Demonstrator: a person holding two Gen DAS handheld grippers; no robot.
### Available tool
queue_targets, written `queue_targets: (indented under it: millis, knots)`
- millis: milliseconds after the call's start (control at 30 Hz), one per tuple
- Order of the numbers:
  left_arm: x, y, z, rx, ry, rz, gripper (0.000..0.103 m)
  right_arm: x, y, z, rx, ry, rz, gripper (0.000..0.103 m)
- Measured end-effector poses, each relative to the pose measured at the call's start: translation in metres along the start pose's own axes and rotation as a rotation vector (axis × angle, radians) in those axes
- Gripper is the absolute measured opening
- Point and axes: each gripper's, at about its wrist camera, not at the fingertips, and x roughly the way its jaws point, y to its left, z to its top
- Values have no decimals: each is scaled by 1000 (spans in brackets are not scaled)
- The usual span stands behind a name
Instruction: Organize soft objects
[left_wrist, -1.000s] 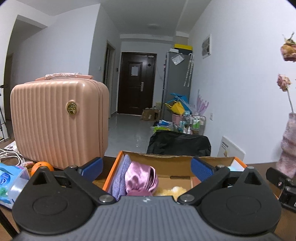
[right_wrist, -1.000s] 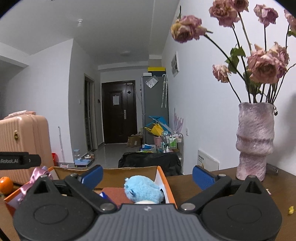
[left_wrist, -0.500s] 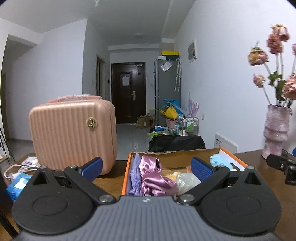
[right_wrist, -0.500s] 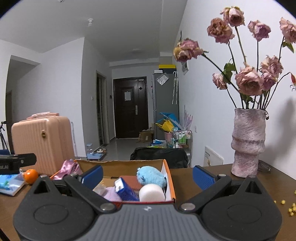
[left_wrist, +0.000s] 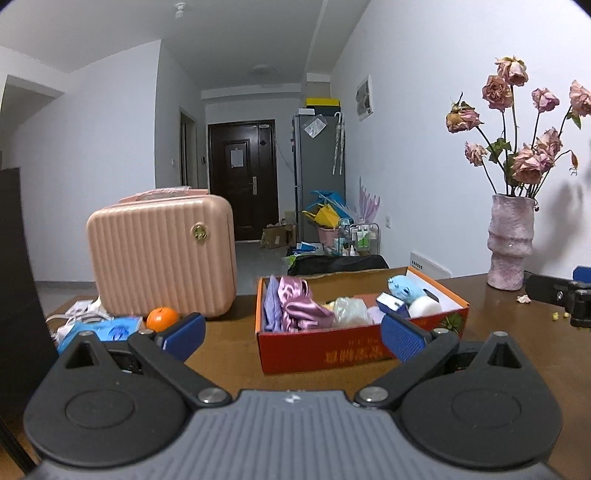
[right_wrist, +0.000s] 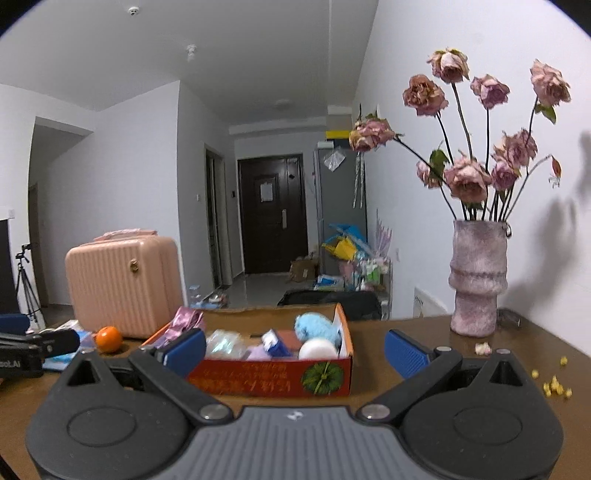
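An orange cardboard box stands on the brown table; it also shows in the right wrist view. It holds soft things: a purple satin cloth, a lilac cloth, a crinkled clear bag, a blue plush toy, a white ball and a small blue packet. My left gripper is open and empty, set back in front of the box. My right gripper is open and empty, also set back from the box.
A pink hard case stands left of the box, with an orange, a blue packet and white cables beside it. A pink vase of dried roses stands at the right. Yellow crumbs lie near the right edge.
Both grippers have pulled back and risen from the box, so the whole box and more of the table now show. Both stayed open and empty.
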Motion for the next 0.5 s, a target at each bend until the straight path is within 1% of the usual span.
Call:
queue_targets:
  millis: [200, 300, 500]
  knots:
    - [-36, 0, -19, 6, 21, -6, 103, -36, 6, -21, 2, 55, 4, 103]
    - [-53, 0, -32, 11, 35, -7, 103, -54, 11, -35, -18, 87, -5, 103]
    - [-77, 0, -60, -19, 106, -25, 103, -90, 21, -56, -32, 127, -20, 103]
